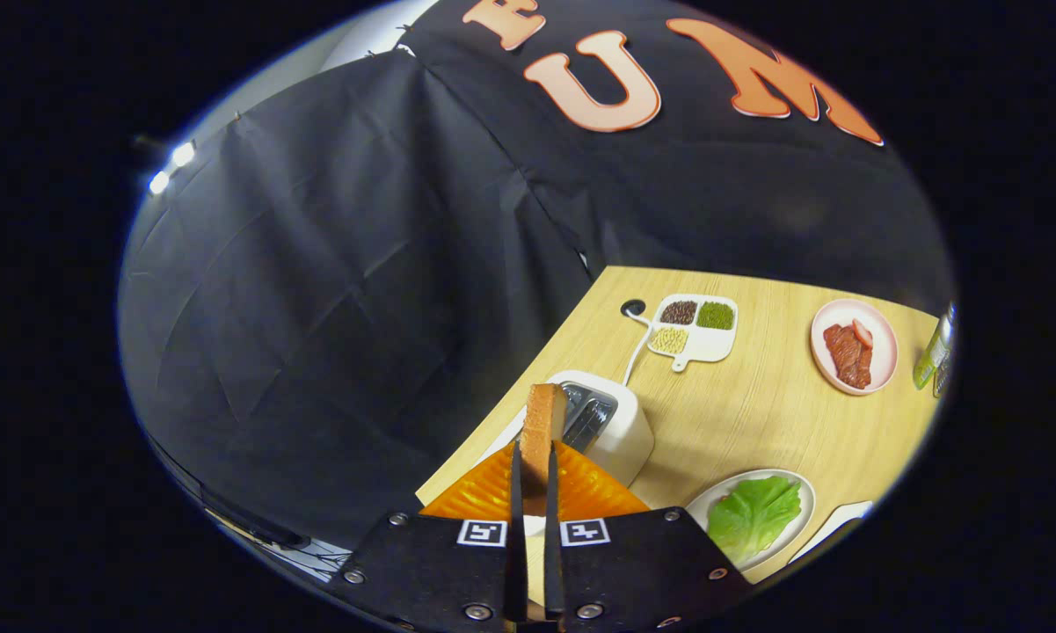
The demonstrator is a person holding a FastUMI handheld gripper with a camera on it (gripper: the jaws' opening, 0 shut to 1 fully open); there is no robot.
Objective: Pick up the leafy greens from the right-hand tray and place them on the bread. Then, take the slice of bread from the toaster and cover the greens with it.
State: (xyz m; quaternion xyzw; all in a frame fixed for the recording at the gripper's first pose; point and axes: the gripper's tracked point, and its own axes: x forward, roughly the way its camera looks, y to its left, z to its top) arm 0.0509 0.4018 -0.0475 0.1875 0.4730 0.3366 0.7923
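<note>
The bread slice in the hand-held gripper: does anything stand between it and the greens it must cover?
Nothing visible does. The hand-held gripper is shut on the bread slice, lifted above the toaster. The greens lie on a plate off to the right, with bare table between.

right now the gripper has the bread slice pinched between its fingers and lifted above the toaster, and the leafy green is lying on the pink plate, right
One detail is off. In the gripper view the leafy green lies on the white plate just beside the toaster; the pink plate, farther back, holds meat. The rest stands: the gripper has the bread slice pinched between its fingers, lifted above the toaster.
</note>
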